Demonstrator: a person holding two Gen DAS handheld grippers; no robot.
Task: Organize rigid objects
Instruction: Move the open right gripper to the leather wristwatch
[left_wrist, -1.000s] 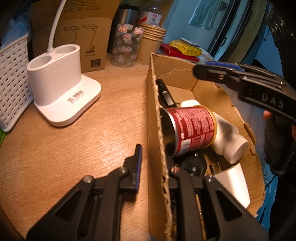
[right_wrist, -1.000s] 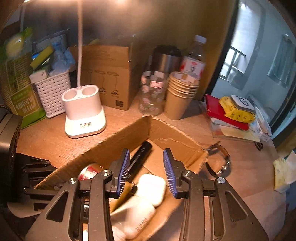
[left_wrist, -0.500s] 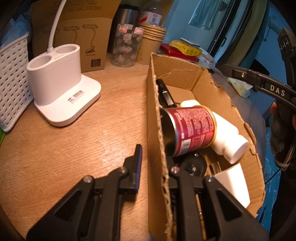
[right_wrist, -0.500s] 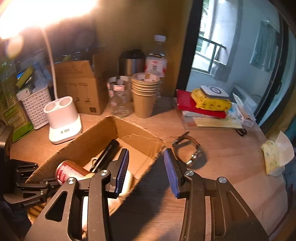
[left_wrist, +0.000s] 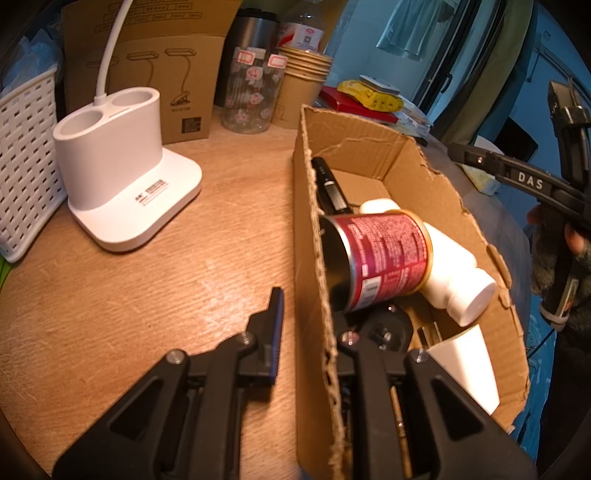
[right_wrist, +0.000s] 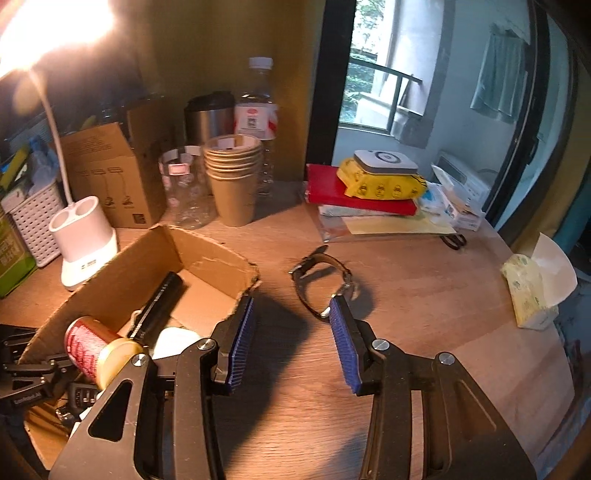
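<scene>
A torn cardboard box (left_wrist: 406, 155) (right_wrist: 122, 266) lies on the wooden table. It holds a red can (left_wrist: 384, 258) (right_wrist: 83, 341), a white bottle (left_wrist: 454, 280), a black flashlight (left_wrist: 328, 184) (right_wrist: 159, 306) and a white tube (left_wrist: 465, 362). My left gripper (left_wrist: 306, 314) straddles the box's near wall, one finger outside and one inside; its jaws stand apart with a gap to the wall. My right gripper (right_wrist: 291, 317) is open and empty above the table, right of the box. A wristwatch (right_wrist: 321, 280) lies just beyond its fingertips.
A white lamp base (left_wrist: 122, 173) (right_wrist: 83, 240), a white basket (left_wrist: 22, 162), a brown carton (right_wrist: 107, 173), a glass jar (right_wrist: 184, 188), stacked paper cups (right_wrist: 232, 181), a steel tumbler, a bottle stand at the back. A red book with yellow packet (right_wrist: 373, 184) and tissue pack (right_wrist: 528, 295) lie right.
My right gripper has lifted out of the box and swung right over the table toward the wristwatch. My left gripper has stayed on the box wall.
</scene>
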